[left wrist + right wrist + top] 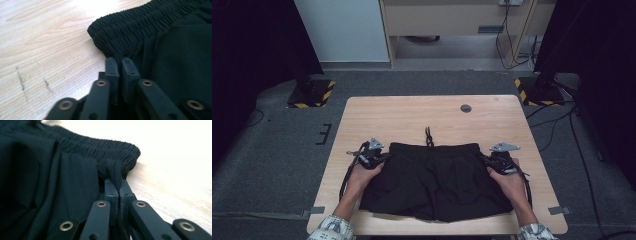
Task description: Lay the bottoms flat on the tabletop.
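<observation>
Black shorts (434,180) on bench (412,117): soft, limp fabric; left gripper (121,59) and right gripper (115,181) each clamped beside the elastic waistband (130,30), the firmest hold.

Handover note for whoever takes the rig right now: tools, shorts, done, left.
Left tool: shut on the black fabric shorts, pinching fabric just below the elastic waistband at its left corner.
Right tool: shut on the shorts at the waistband's right corner.
Shorts: flat on the light wooden table, waistband away from the person, drawstring lying on the wood.
Done: both corners gripped.
Left: probably lift or fold; not yet off the table.
</observation>
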A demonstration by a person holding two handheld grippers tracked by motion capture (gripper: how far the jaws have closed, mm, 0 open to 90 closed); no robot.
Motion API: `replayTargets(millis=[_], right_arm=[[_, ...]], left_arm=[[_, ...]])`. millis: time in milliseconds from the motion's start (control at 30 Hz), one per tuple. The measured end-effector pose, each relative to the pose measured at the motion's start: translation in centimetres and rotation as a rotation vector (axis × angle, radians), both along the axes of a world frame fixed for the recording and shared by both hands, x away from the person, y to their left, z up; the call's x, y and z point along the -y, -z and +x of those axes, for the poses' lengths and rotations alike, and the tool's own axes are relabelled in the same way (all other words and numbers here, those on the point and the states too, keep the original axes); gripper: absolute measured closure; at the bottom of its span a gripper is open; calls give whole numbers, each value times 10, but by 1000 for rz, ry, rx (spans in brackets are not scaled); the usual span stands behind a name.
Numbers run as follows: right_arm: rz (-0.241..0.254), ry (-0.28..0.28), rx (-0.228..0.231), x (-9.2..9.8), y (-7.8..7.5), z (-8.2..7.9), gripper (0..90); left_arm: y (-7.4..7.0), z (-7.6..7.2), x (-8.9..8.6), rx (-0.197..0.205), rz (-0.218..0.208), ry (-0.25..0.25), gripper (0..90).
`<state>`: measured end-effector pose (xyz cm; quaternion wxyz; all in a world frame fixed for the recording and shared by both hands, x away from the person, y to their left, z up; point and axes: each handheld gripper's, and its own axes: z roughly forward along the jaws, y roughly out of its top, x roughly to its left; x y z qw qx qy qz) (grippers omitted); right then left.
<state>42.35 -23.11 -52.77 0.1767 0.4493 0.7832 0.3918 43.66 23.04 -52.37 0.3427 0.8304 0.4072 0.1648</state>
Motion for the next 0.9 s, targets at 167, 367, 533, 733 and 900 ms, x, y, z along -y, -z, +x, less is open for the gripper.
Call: replayTargets(millis=[167, 367, 533, 733, 900], right_arm=[[31, -2, 48, 1, -15, -6, 889], [55, -10, 109, 1, -34, -12, 890], [45, -23, 158, 0, -52, -18, 890], [60, -28, 220, -1, -76, -23, 890], [57, -32, 250, -1, -96, -24, 891]], left_arm=[[-17, -6, -1, 60, -42, -3, 876], [-45, -18, -1, 154, -70, 5, 878], [-67, -23, -1, 218, -96, 2, 879], [-88, -25, 0, 271, -103, 4, 880], [-106, -22, 0, 300, -102, 6, 880]])
